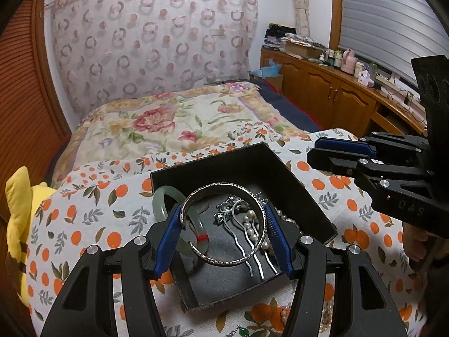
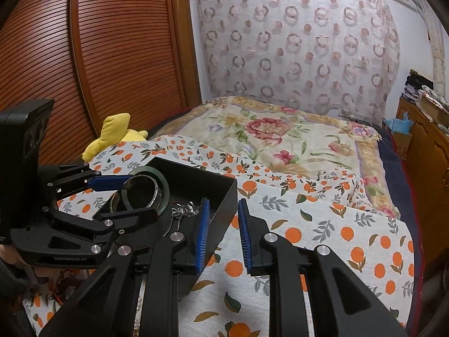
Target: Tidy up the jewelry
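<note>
My left gripper [image 1: 223, 224] clamps the silver bangle [image 1: 224, 224] over the black box [image 1: 280, 168]. My right gripper [image 2: 224, 233], narrowly parted and empty, sits at the box's three o'clock. The jade bangle [image 1: 161, 205] leans at the box's nine o'clock wall.

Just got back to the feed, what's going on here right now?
The left gripper holds a silver bangle over the black jewelry box on the bed. A jade bangle, hairpins and pearls already lie inside. The right gripper is empty, jaws slightly apart, beside the box.
</note>
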Tool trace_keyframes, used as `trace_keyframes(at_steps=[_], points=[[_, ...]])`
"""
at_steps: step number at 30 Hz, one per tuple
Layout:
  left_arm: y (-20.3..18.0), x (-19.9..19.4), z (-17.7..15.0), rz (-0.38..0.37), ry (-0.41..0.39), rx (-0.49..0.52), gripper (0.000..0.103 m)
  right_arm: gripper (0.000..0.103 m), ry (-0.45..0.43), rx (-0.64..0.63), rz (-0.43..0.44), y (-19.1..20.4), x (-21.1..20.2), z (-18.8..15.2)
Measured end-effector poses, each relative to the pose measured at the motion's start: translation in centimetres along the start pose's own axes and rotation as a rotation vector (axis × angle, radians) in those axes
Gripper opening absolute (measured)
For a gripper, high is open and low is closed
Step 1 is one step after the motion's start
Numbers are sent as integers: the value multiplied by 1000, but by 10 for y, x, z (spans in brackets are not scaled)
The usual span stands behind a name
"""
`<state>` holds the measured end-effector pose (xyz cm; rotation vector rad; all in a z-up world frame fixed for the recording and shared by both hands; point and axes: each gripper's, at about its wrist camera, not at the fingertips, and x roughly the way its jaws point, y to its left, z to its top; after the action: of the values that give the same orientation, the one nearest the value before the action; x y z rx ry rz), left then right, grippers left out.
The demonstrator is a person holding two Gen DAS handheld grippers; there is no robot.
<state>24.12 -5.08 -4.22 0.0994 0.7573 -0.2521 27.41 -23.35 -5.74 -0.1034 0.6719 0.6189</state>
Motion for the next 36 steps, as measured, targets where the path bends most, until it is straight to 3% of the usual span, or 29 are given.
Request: trace_keyframes(at_steps=[14, 16, 21, 25, 36], points=[[-3, -30, -8, -12, -48, -14, 58, 23, -16, -40, -14, 11, -20, 5], [-1, -39, -15, -14, -57, -18, 65, 23, -16, -53, -8, 18, -29, 2], [5, -61, -41, -15, -59, -36, 67, 23, 26, -77, 8, 33, -41, -22], [14, -76, -65, -1, -54, -49, 76, 28, 66, -81, 12, 43, -43, -43], [29, -95, -113, -5, -10, -82, 77, 28, 120, -50, 8, 69, -48, -83]])
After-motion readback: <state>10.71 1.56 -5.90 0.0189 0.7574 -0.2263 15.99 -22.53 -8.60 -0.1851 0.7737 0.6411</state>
